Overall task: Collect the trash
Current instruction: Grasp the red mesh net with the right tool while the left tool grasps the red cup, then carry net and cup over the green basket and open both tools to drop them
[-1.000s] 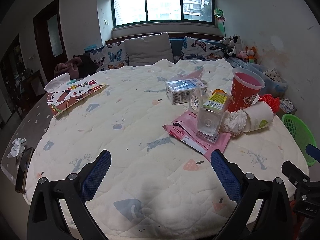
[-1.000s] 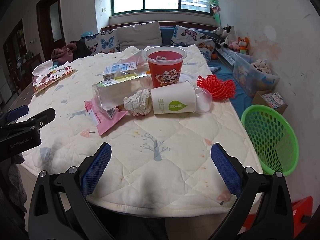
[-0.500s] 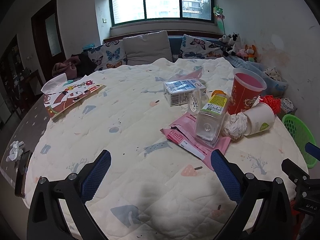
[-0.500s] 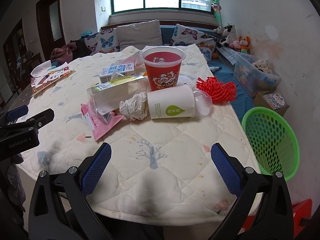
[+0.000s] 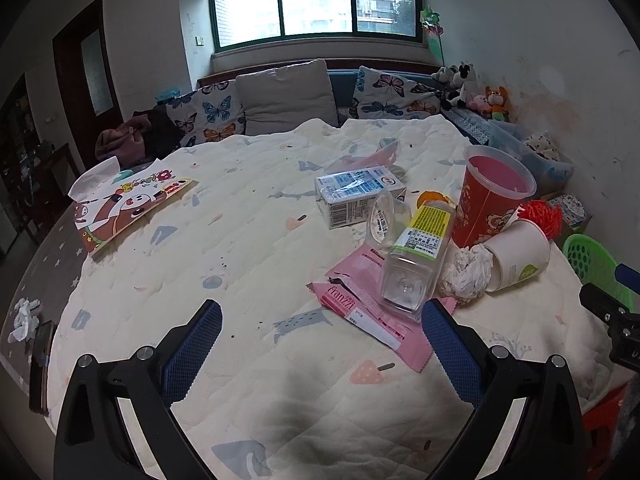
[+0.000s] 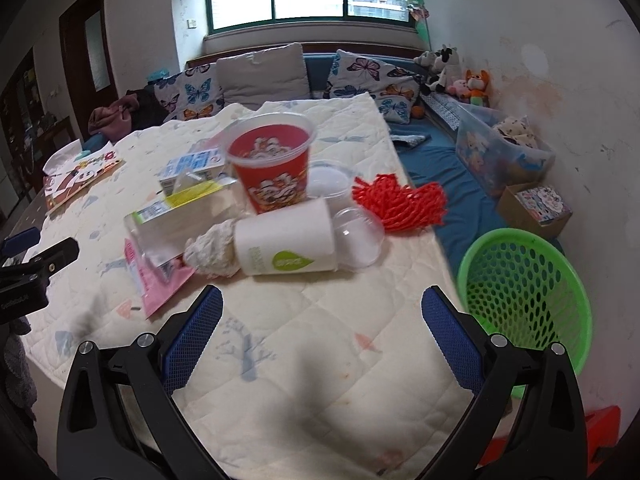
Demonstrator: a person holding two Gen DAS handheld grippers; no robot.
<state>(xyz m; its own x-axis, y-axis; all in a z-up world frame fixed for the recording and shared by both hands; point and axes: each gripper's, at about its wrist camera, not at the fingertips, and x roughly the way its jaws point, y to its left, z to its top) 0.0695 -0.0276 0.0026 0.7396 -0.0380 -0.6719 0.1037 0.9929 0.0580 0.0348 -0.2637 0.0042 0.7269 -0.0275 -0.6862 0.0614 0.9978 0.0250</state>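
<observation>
Right claw (image 6: 322, 328), spread and empty, has closed on the white cup (image 6: 286, 240) (basket (image 6: 524, 292) alongside); left claw (image 5: 322, 342) spread too, first pickup imminent.

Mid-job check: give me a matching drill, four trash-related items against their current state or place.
Items:
1. white paper cup
2. red cup
3. green basket
4. pink wrapper

States:
A. standing upright on the quilt
B. lying flat under the clear plastic bottle
C. off the bed's edge, below quilt level
D. lying on its side beside crumpled tissue

Pairs: 1-D, 2-A, 3-C, 4-B
</observation>
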